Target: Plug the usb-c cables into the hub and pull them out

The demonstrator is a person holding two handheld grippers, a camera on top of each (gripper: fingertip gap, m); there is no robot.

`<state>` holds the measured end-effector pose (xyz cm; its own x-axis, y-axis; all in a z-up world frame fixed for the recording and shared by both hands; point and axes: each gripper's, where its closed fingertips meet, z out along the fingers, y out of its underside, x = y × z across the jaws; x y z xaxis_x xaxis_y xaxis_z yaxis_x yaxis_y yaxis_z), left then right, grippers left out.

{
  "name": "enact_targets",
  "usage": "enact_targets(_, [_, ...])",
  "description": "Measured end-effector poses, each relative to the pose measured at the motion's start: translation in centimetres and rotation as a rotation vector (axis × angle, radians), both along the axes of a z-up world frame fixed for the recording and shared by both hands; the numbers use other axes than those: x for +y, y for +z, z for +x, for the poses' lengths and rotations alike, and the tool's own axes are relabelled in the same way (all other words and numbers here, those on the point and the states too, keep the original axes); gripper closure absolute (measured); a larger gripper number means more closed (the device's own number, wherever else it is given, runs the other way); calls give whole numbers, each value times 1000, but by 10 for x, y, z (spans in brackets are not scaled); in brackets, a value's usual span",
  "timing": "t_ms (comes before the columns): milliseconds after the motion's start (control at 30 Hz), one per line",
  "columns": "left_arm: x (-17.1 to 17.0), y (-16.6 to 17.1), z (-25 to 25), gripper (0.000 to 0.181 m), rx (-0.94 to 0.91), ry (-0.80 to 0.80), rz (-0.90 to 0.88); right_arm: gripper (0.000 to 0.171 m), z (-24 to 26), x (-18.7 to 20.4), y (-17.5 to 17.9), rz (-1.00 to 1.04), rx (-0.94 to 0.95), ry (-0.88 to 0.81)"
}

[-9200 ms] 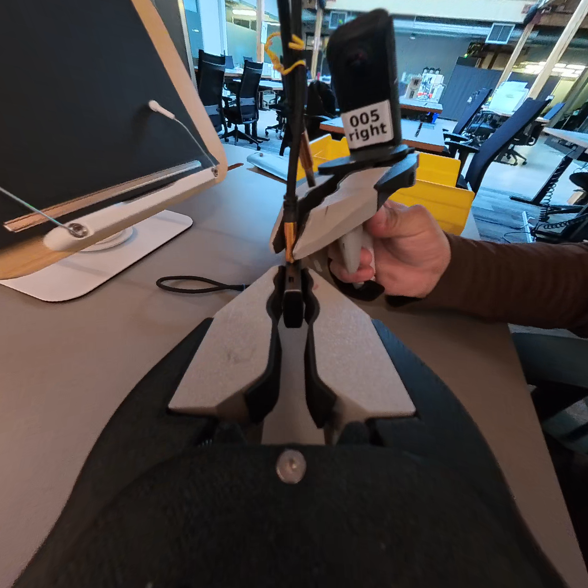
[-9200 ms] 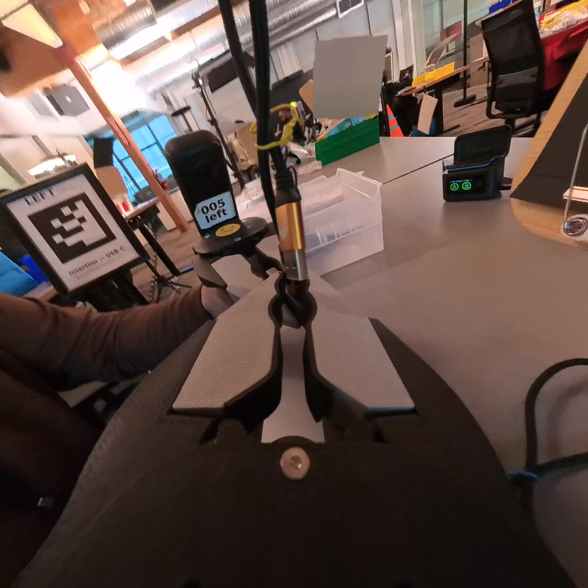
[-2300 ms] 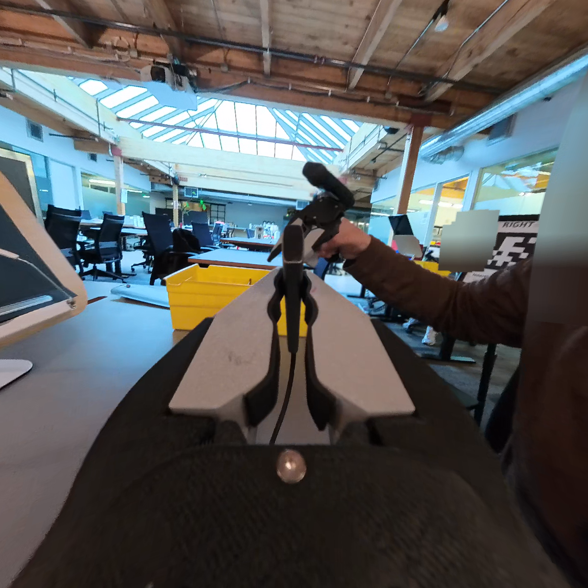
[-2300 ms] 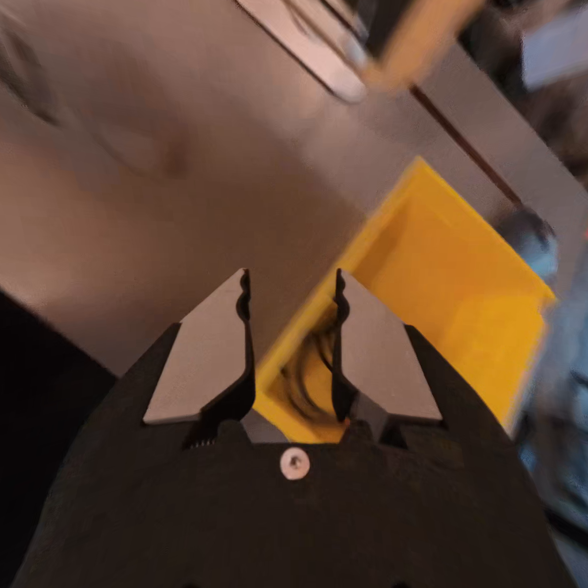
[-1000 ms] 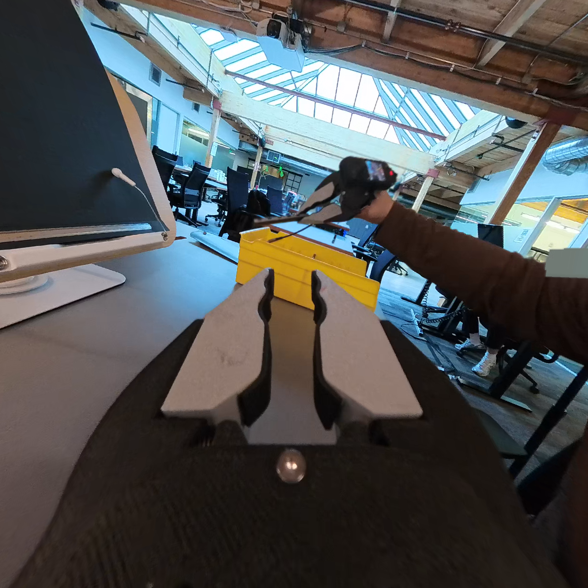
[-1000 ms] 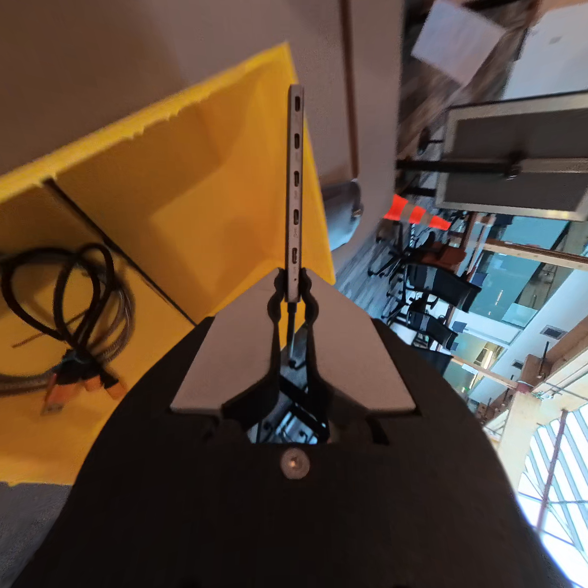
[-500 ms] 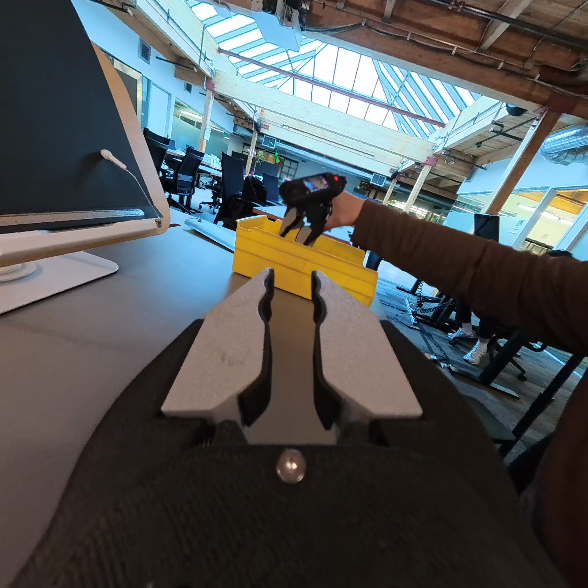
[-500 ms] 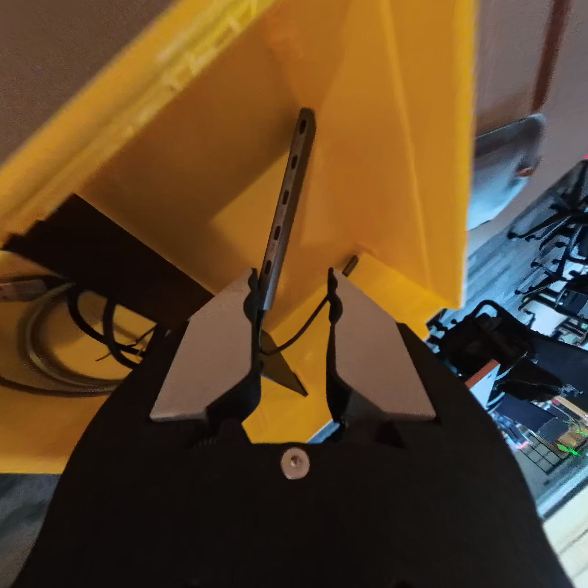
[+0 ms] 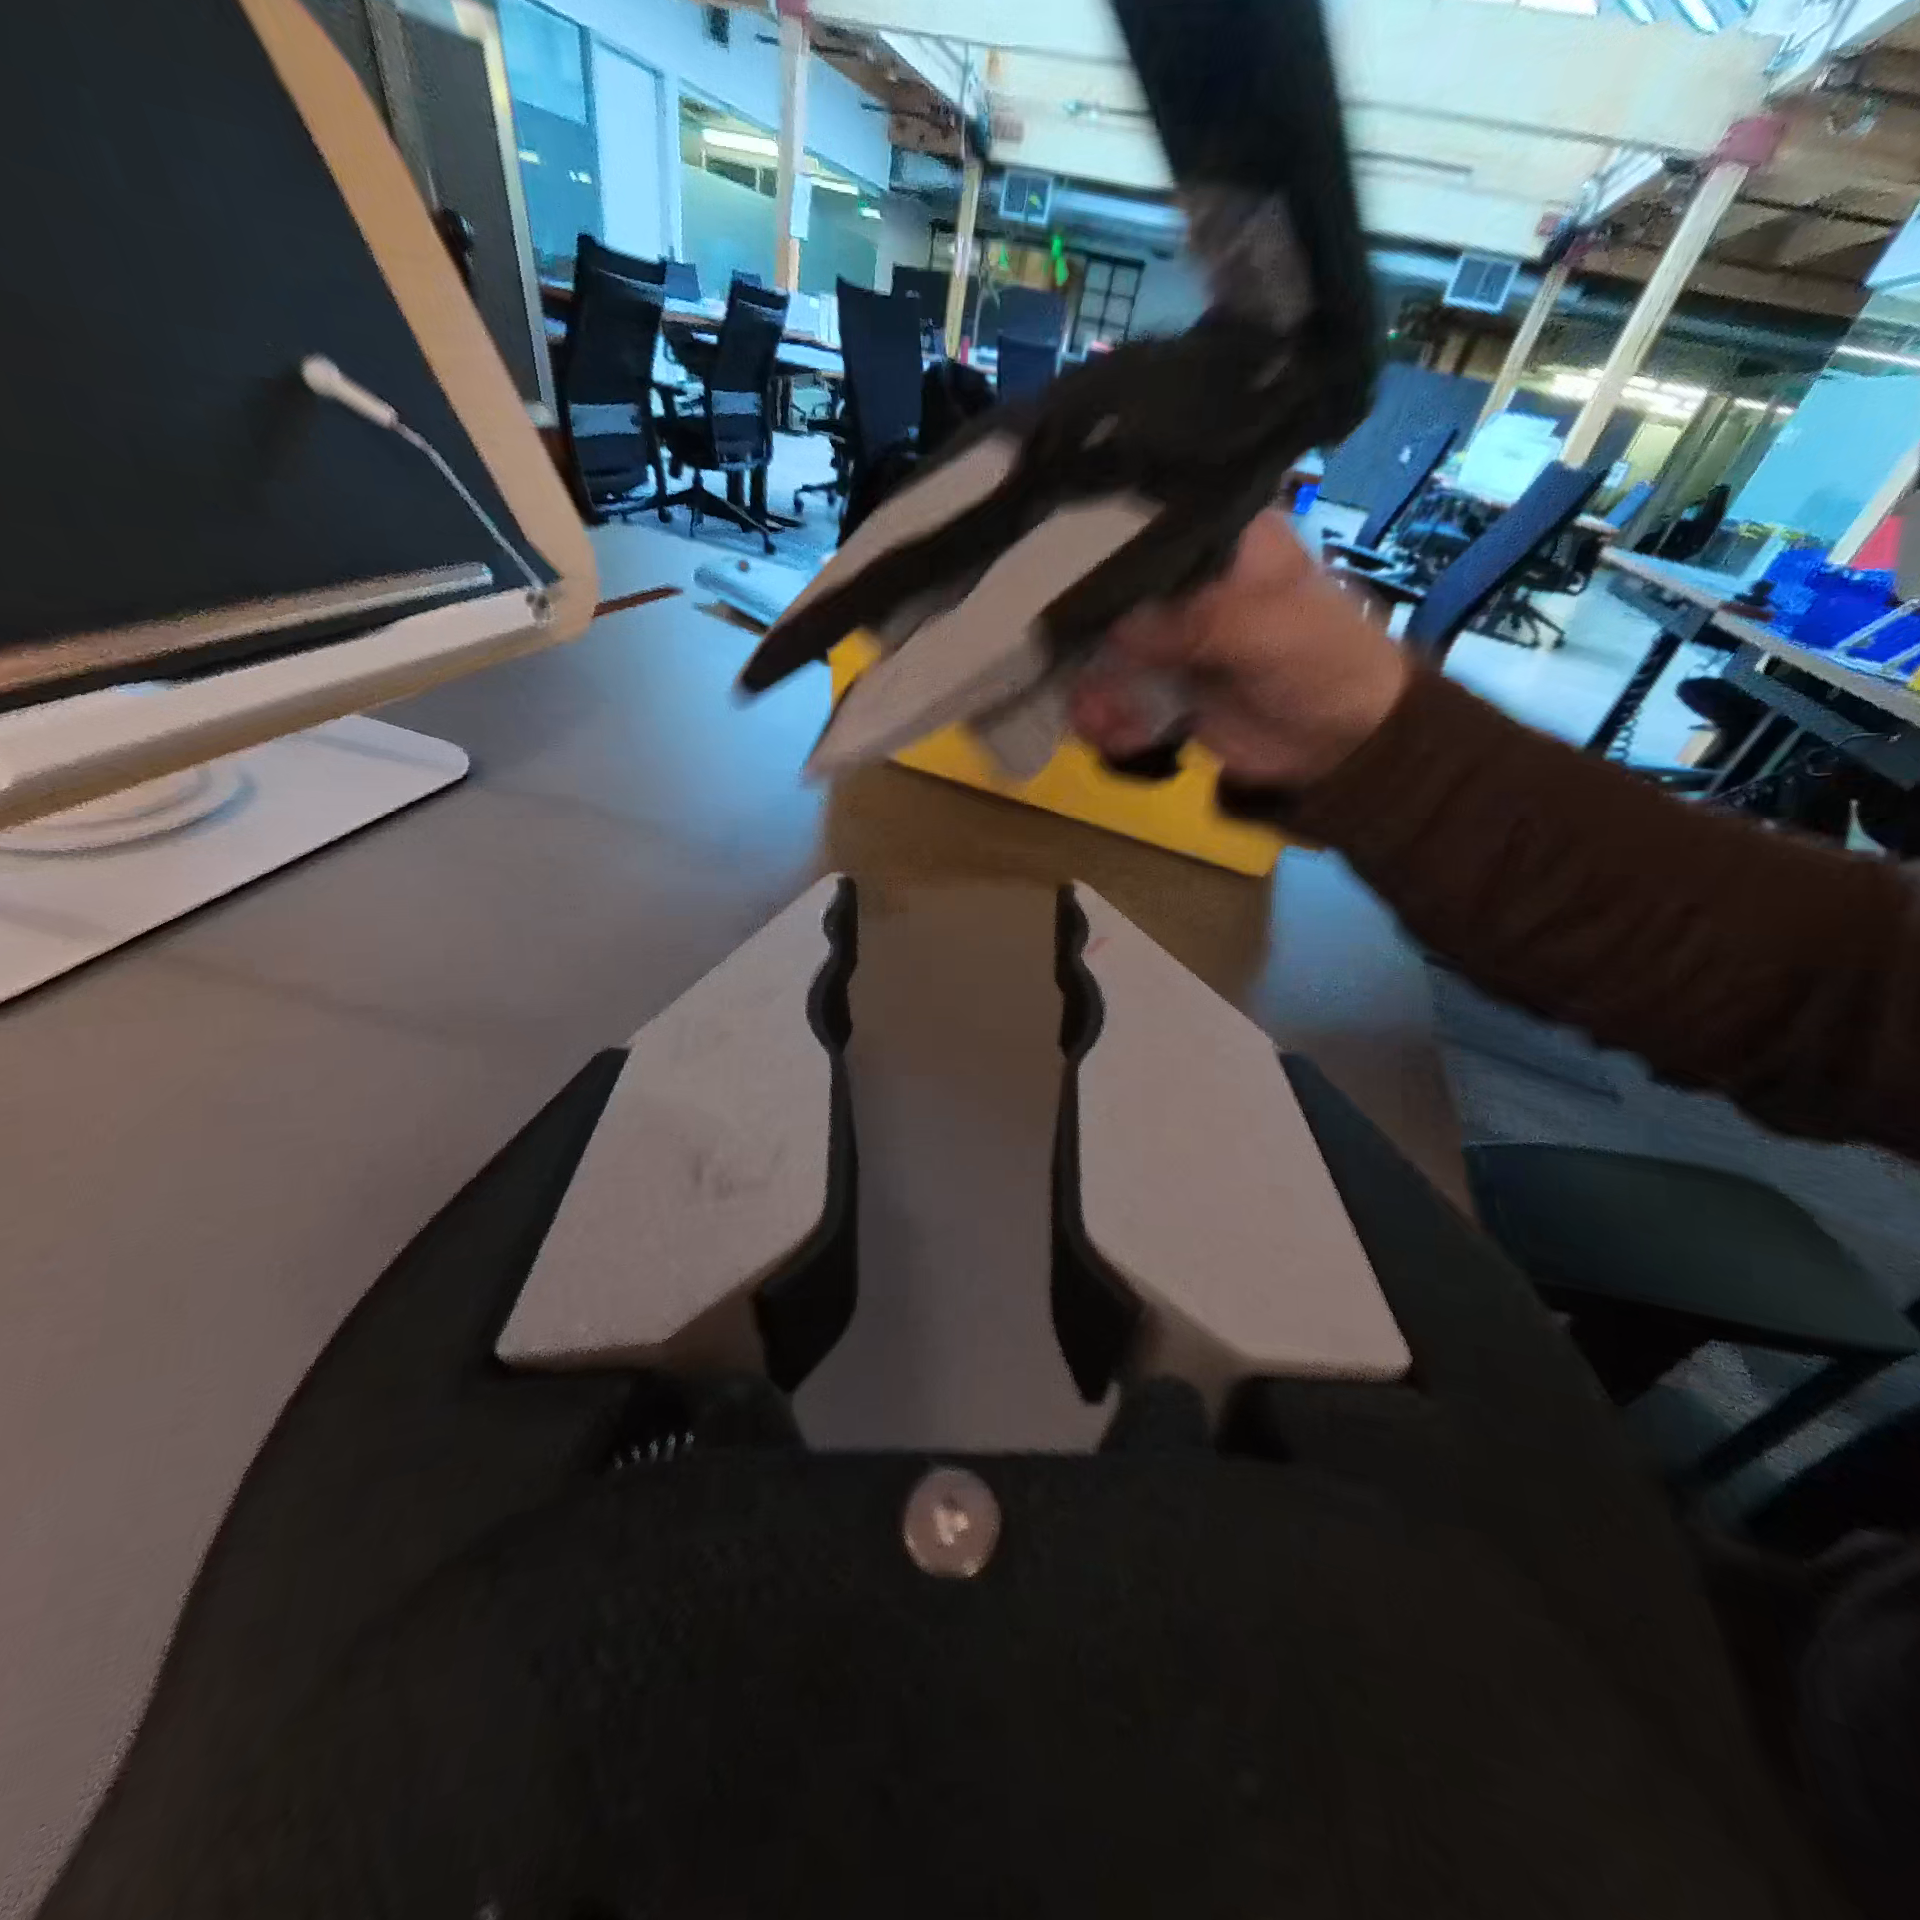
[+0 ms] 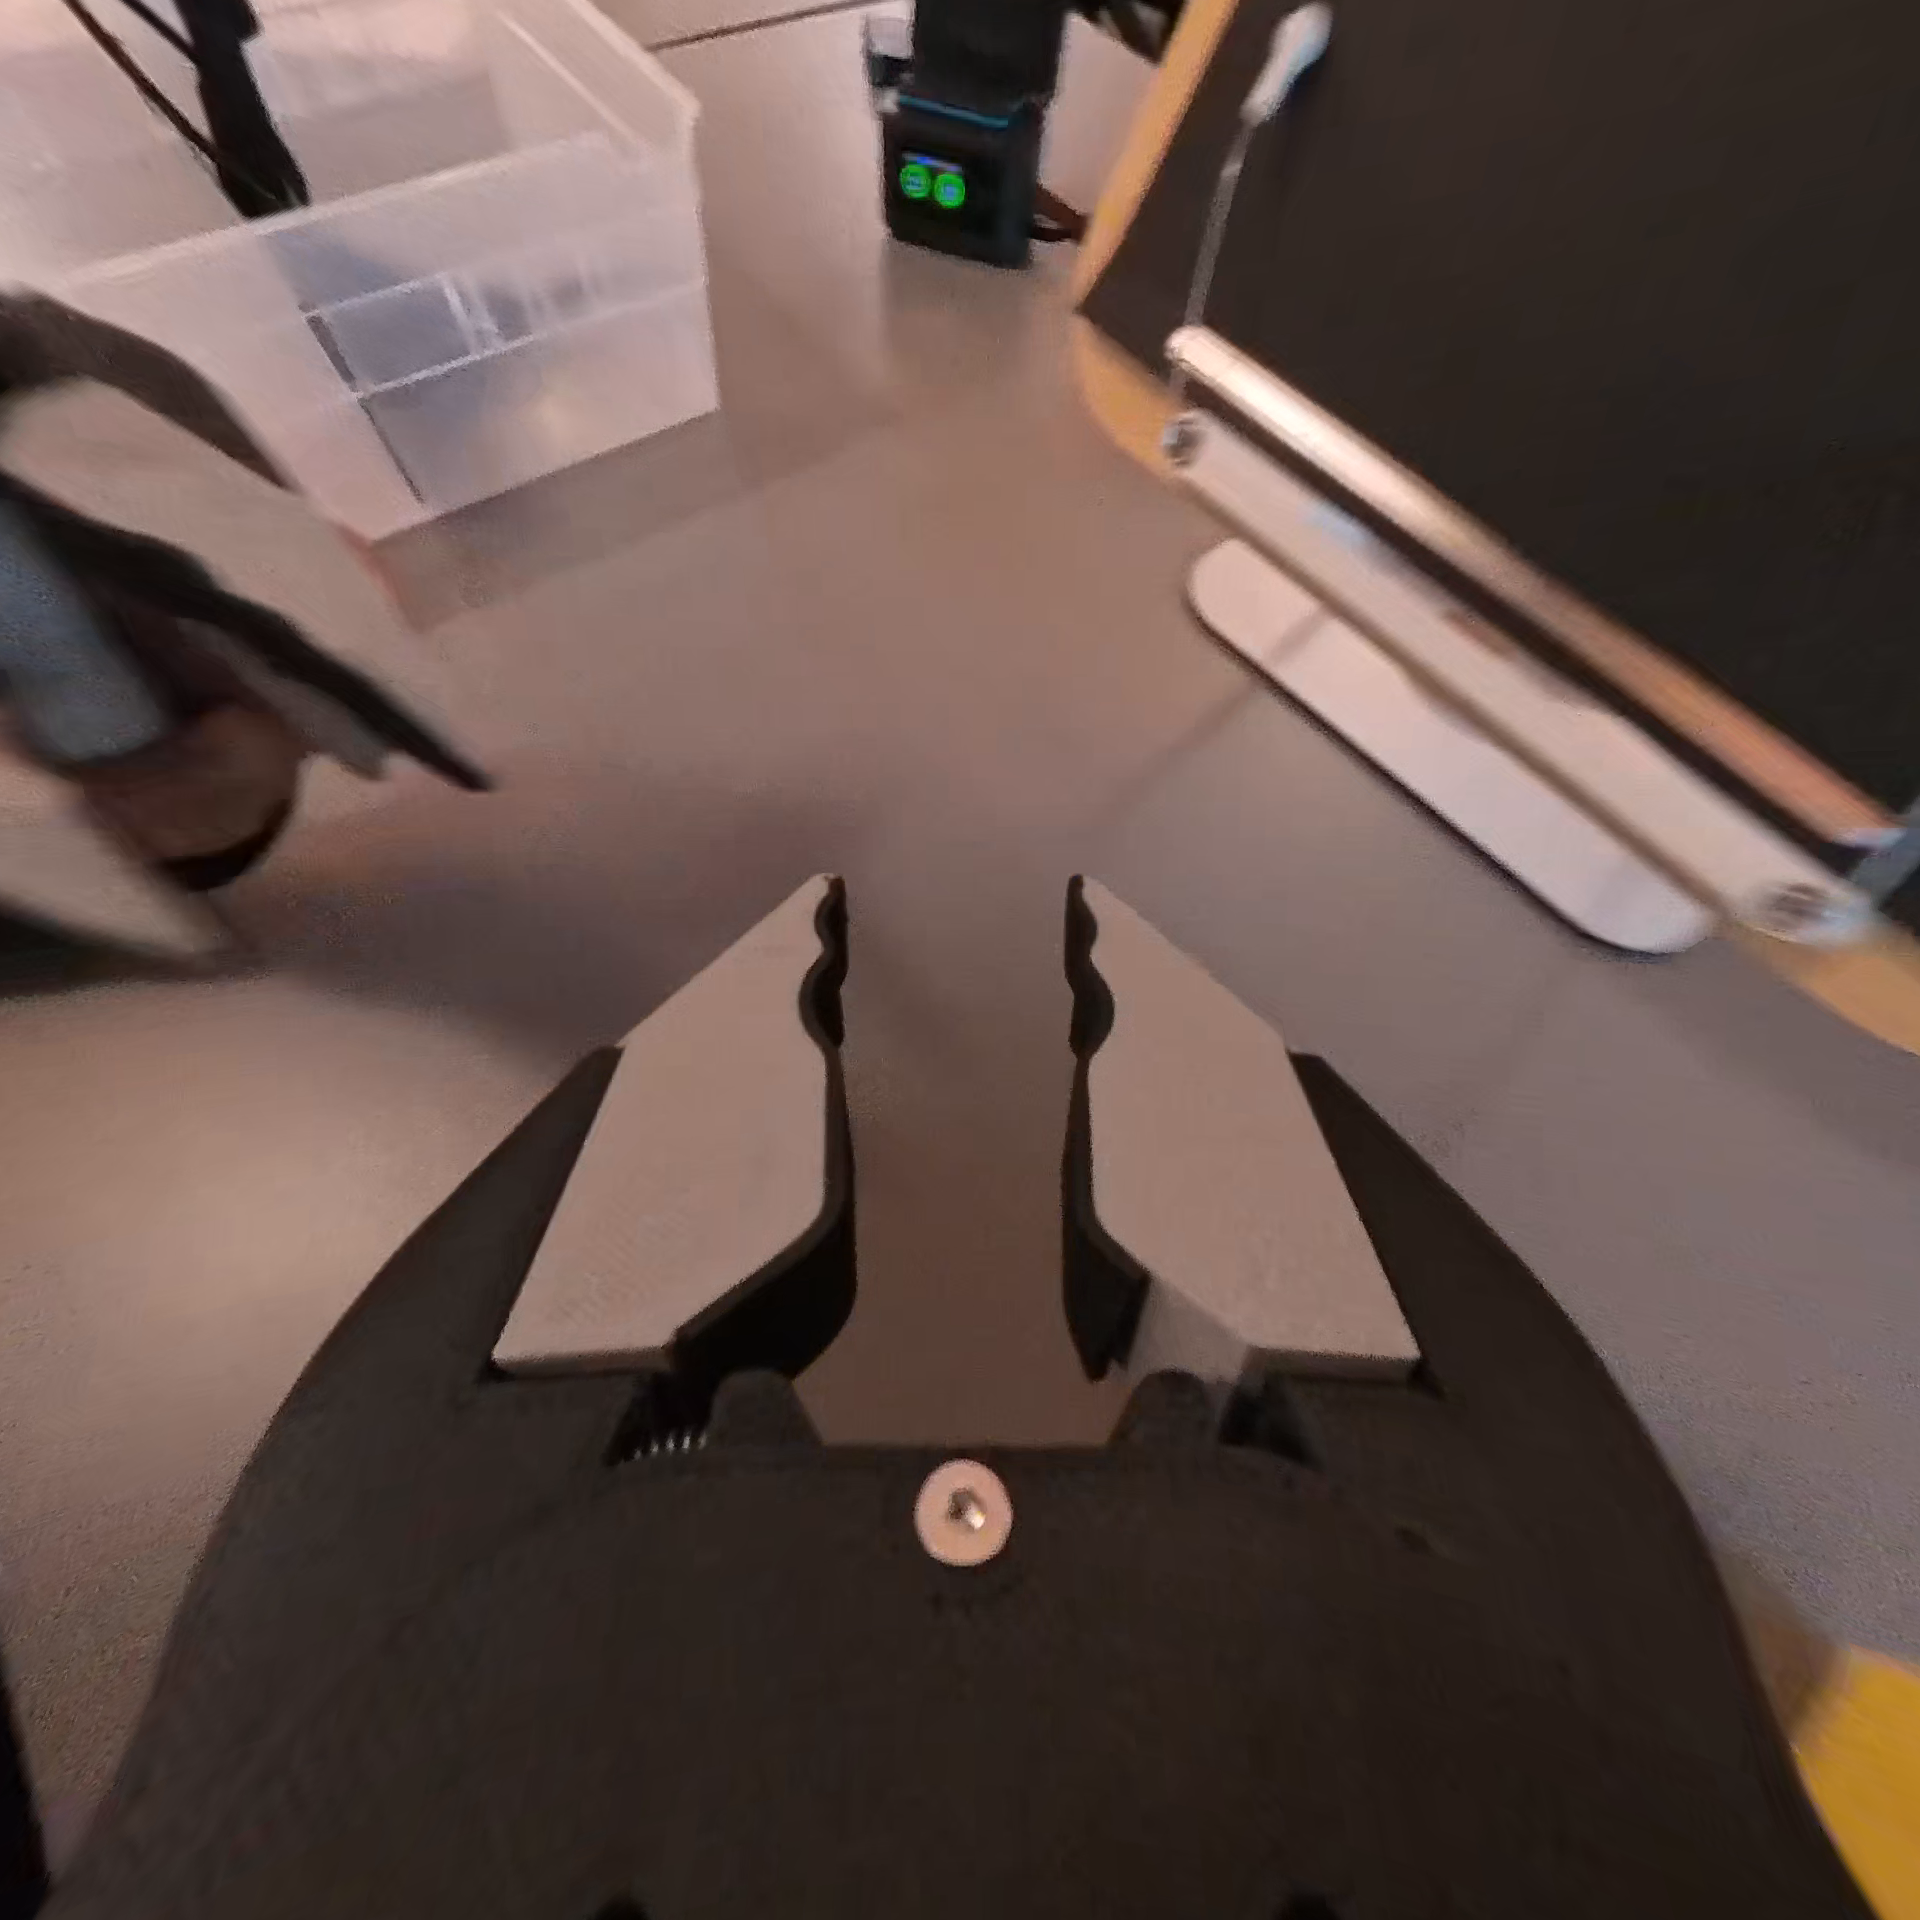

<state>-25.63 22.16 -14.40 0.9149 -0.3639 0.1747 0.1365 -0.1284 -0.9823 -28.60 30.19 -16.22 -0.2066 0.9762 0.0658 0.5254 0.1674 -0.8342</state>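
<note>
Neither the hub nor the usb-c cables show in either view. My left gripper (image 9: 956,899) is open and empty, low over the grey table (image 9: 312,1091), and points at the yellow bin (image 9: 1101,795). My right gripper (image 10: 956,894) is open and empty over bare table (image 10: 935,644). In the left wrist view the right gripper (image 9: 805,717) is blurred, held by a hand in front of the bin and hiding part of it. In the right wrist view the left gripper (image 10: 343,842) is a blur at the left edge.
A monitor (image 9: 187,312) on a white stand (image 10: 1455,748) is at the table's left. A clear plastic box (image 10: 468,312) and a small black device with green lights (image 10: 951,177) sit beyond. A yellow bin edge (image 10: 1860,1766) shows at the lower right.
My right gripper opened and let go of the hub inside the yellow bin, then swung out of the bin toward the table. My left gripper has opened a little wider.
</note>
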Motion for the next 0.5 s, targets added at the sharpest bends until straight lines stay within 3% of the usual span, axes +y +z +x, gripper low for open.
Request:
enact_targets(133, [-43,29,-18,144,192,201,-78,133,-38,-33,-47,-97,-2,70])
enact_targets(233, [-92,64,-76,141,292,425,-141,131,-46,-48,-58,-178,-22,127])
enact_targets(333, [-155,91,-171,135,359,696,-227,139,-43,-44,-68,-114,-23,127])
enact_targets(433, [-233,86,-288,129,410,1054,-427,139,-37,-46,-80,-141,-64,129])
enact_targets(500, [-267,55,-333,121,355,1135,-613,139,-38,-49,-84,-172,-77,132])
